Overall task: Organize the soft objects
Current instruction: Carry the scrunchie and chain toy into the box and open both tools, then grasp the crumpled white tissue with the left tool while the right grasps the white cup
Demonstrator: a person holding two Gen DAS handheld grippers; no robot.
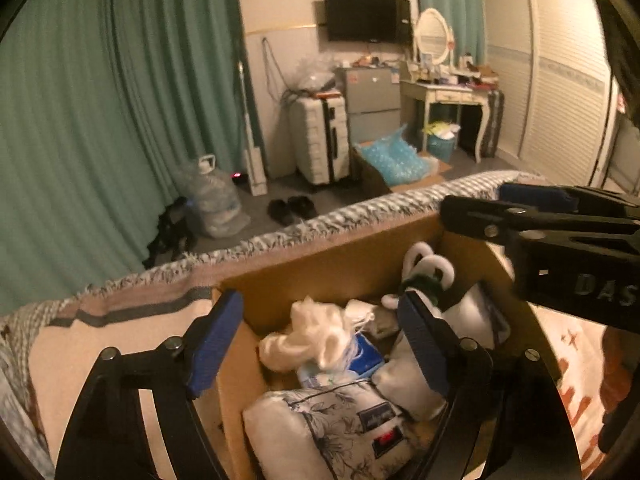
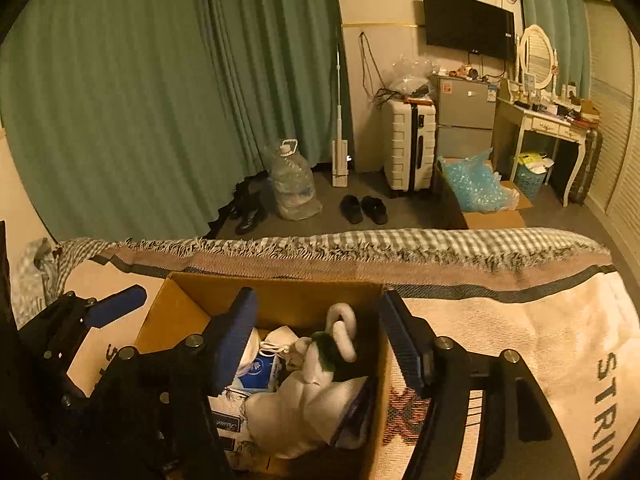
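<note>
Cardboard box (image 1: 340,276) of soft items (image 1: 320,340) beneath both grippers, left fingers (image 1: 216,340) spread empty, right fingers (image 2: 234,340) likewise

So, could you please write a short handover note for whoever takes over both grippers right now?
Left gripper: open, empty, above the cardboard box.
Right gripper: open, empty, above the same box.
The box sits on the blanket. Inside: white plush toy, floral pillow, tissue pack, white cloth.
Done: these soft items are boxed.
Left: I see no loose soft items outside; check before finishing.
</note>
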